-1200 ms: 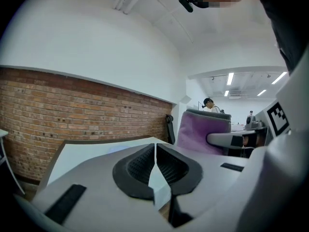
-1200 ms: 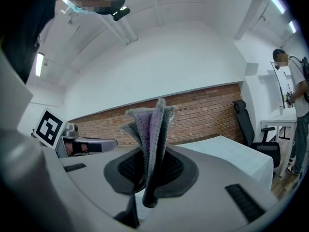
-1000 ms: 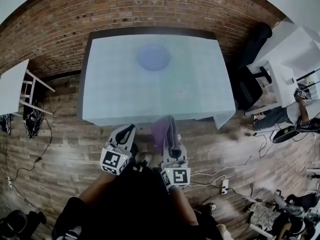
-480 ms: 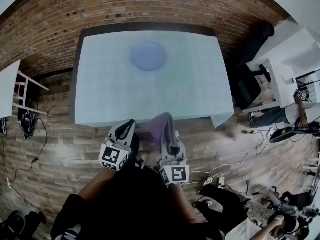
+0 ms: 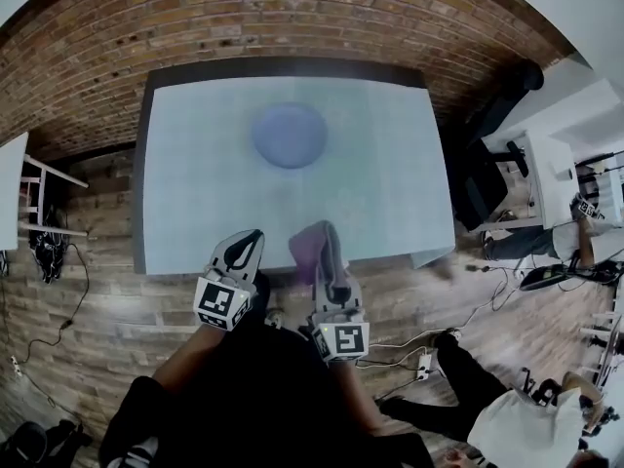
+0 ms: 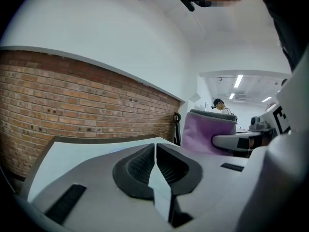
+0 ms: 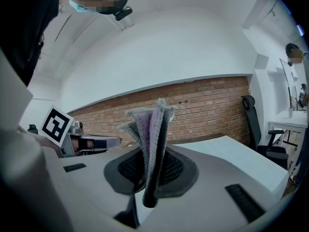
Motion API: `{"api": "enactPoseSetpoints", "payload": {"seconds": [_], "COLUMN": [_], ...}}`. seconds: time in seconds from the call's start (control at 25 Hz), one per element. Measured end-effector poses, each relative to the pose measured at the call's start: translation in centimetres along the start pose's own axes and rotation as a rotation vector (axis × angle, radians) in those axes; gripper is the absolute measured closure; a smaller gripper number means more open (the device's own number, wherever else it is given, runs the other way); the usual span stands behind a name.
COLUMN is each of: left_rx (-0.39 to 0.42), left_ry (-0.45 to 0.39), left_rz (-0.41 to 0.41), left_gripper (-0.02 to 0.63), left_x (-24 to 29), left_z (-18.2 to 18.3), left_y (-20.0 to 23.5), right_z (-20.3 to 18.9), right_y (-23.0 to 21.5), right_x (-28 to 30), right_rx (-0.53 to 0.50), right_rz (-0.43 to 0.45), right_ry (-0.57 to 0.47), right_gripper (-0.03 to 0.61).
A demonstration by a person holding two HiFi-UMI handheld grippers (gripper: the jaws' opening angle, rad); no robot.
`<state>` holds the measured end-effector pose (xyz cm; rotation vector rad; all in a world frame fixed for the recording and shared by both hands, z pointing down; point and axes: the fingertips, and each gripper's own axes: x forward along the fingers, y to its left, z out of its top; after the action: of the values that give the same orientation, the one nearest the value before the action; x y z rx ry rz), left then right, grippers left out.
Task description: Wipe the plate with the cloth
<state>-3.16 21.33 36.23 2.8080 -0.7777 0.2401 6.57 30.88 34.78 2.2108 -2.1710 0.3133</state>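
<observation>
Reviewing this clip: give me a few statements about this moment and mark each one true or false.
1. The right gripper is shut on the cloth. True.
2. The left gripper holds the plate. False: it is shut and empty, and the plate lies on the table, apart from both grippers.
3. The cloth lies on the plate. False: it is held upright in the right gripper, short of the plate.
4. A brick wall stands beyond the table. True.
</observation>
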Motion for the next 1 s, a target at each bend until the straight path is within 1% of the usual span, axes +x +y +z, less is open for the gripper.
{"api": "enactPoseSetpoints", "payload": {"seconds": [0.24, 0.4, 0.64, 0.8, 1.0], "left_rx": [-0.028, -0.048, -0.065, -0.089, -0.11], "left_ry": [0.012, 0.033, 0.057, 0.071, 0.105], "left_rz": [-0.011, -0.026, -0.041, -0.025, 0.017], "left_gripper": [0.575, 0.575, 0.575, 0.575, 0.575], "left_x": [3.6, 5.4, 7.6, 8.6, 10.8], "left_z": [1.5, 1.5, 1.0, 0.4, -0.6], "left_y": [4.8, 7.5, 10.4, 11.4, 12.3], "right_z": [1.6, 1.9, 2.4, 2.4, 2.3], "right_y": [-0.4, -0.1, -0.2, -0.5, -2.2], "right_x": [6.0, 9.4, 13.2, 14.8, 17.1], "right_rx": [-0.019, -0.035, -0.038, -0.062, -0.069], "right_rz": [-0.02, -0.027, -0.036, -0.011, 0.036], "right_ry": [0.036, 0.066, 0.077, 0.089, 0.105], "right_gripper": [0.52, 0.52, 0.52, 0.52, 0.52]}}
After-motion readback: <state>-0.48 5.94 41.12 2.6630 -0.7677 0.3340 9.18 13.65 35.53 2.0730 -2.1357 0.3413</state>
